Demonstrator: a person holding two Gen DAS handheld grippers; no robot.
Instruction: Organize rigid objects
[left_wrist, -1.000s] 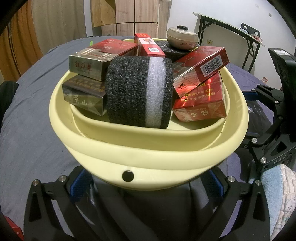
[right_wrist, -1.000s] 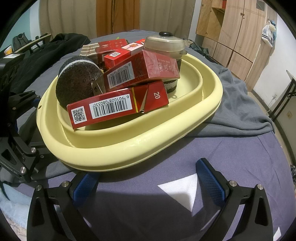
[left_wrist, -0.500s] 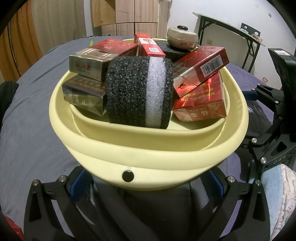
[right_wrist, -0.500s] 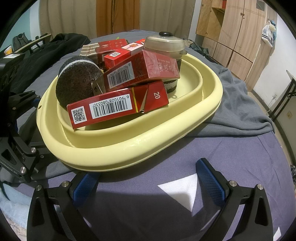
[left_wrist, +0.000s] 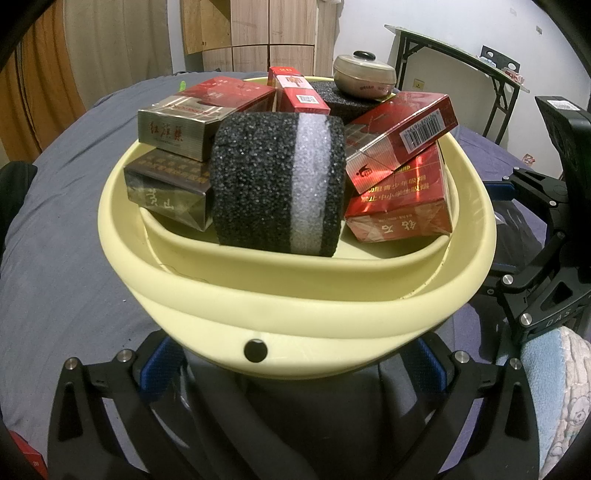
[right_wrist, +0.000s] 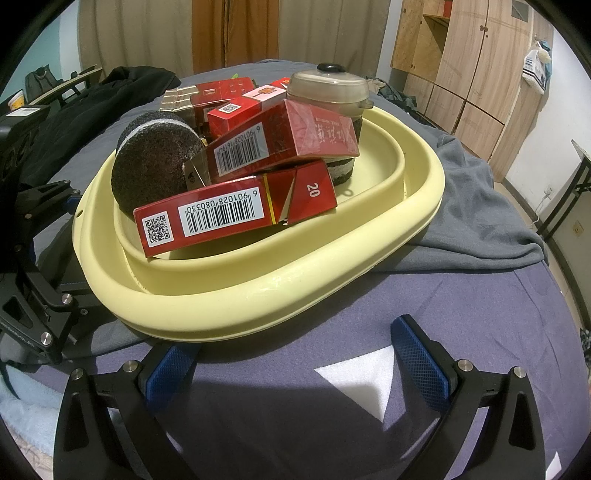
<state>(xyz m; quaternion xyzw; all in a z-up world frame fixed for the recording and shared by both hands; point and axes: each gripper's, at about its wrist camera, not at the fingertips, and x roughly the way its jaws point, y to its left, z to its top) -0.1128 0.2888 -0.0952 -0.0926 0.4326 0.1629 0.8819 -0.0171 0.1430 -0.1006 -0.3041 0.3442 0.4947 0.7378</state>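
Observation:
A pale yellow basin (left_wrist: 295, 295) (right_wrist: 258, 295) rests on the grey-blue bed cover. Inside lie several red and gold cigarette boxes (left_wrist: 399, 199) (right_wrist: 236, 218), a black foam roll with a white band (left_wrist: 277, 184) (right_wrist: 155, 166), and a small lidded pot (left_wrist: 364, 75) (right_wrist: 328, 90) on a second foam block. My left gripper (left_wrist: 293, 365) is open; its blue pads (left_wrist: 162, 365) straddle the basin's near wall below the rim. My right gripper (right_wrist: 295, 365) stands open over the cover, empty, its left pad (right_wrist: 170, 373) tucked just under the rim.
A crumpled grey cloth (right_wrist: 480, 221) lies under the basin's far right side. Black clothing (right_wrist: 92, 103) is piled at the back left. Wooden wardrobes (right_wrist: 461, 66) and a folding table (left_wrist: 461, 55) stand beyond the bed. A light blue towel (left_wrist: 554, 387) lies nearby.

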